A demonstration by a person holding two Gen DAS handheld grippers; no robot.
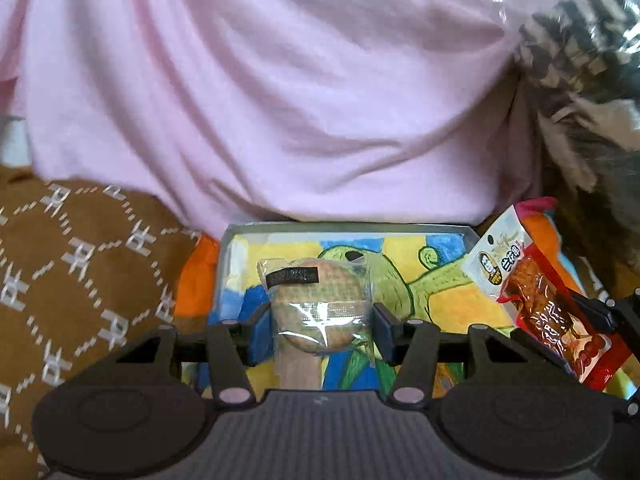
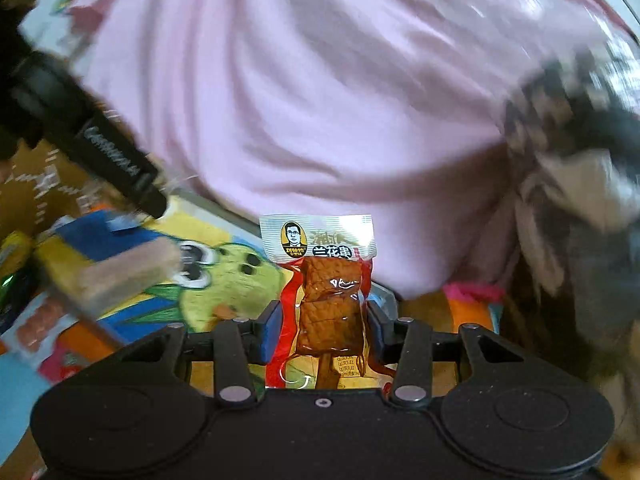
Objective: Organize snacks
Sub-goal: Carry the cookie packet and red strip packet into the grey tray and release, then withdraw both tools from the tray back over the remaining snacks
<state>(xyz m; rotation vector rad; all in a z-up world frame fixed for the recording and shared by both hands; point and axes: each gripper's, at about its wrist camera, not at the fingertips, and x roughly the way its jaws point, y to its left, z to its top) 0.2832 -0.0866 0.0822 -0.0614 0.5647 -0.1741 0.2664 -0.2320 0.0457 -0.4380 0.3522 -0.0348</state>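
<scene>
In the left wrist view, the left gripper (image 1: 322, 320) pinches a round cake in a clear wrapper (image 1: 318, 304) at the lower middle of the frame, one pad on each side of it. Behind the cake lies a tray (image 1: 240, 236) with a crayon-coloured animal drawing on its floor, and above that a pink cloth (image 1: 280, 80) fills the whole top half. At the right edge the red snack packet (image 1: 552, 304) juts in, tilted. The wrapper is slick and puffy, so I judge the cake could squirm out sideways if the hand swings fast, or get crushed if the pads bear down harder. The two snacks also sit near each other, and a careless crossing might knock one loose

In the right wrist view, the right gripper (image 2: 322, 320) is closed on that red packet of dried tofu (image 2: 332, 304), which stands upright at the middle of the frame. The tray drawing (image 2: 224, 280) shows at the lower left, blurred. A black bar (image 2: 104, 152) slants across the upper left, part of the other gripper as far as I can tell. The packet is gripped low, so its tall top may flop or catch on the pink cloth (image 2: 320, 80) close behind
</scene>
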